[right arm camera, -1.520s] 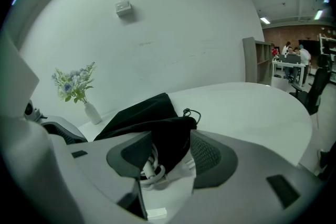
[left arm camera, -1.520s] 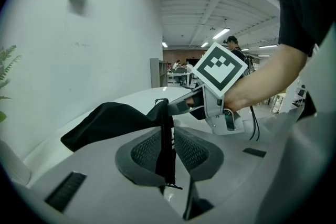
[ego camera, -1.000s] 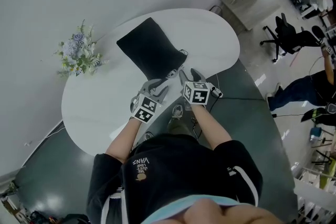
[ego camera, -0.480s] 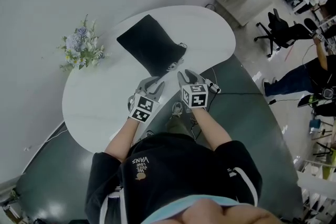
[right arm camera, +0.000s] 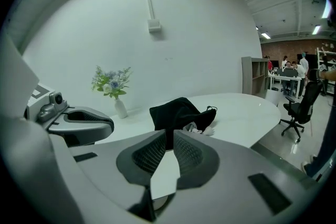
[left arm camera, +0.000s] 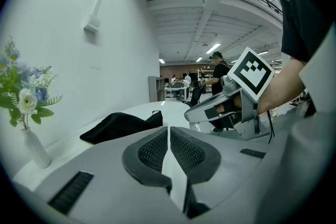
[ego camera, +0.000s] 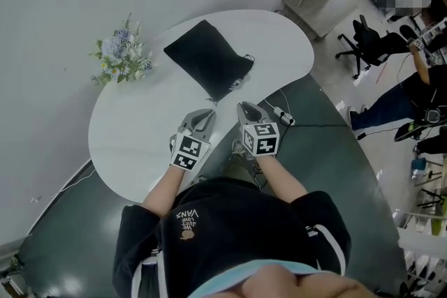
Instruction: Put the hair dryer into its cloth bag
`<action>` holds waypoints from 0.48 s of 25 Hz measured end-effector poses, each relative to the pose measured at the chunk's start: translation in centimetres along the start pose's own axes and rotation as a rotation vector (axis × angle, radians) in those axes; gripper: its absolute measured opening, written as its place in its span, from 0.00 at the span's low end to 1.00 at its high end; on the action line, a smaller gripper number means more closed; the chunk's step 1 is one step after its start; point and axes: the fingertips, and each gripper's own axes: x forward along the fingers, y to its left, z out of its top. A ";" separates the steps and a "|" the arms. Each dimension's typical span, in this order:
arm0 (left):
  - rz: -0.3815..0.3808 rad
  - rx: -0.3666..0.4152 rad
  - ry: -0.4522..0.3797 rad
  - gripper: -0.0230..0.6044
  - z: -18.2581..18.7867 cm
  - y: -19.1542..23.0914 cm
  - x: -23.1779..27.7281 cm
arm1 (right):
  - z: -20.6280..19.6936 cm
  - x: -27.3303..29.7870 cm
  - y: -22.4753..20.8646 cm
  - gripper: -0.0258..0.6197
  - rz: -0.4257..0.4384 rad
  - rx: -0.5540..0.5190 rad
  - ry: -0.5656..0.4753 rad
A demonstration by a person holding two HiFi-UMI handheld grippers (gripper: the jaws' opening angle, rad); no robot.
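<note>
Tabletop: cloth bag lies at 12 o'clock of our left claw and right claw, both just closed empty.

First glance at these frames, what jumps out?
A black cloth bag lies on the white oval table, with a vase of flowers at its left edge. The left gripper and right gripper hover at the near edge, jaws just closed, nothing between them.

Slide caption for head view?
Empty left gripper and right gripper, fingers just closed, near black cloth bag on white table.
</note>
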 end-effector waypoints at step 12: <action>0.001 -0.036 -0.030 0.07 -1.8 -1.8 -5.9 | -2.1 -4.1 6.2 0.14 0.042 -0.007 -0.012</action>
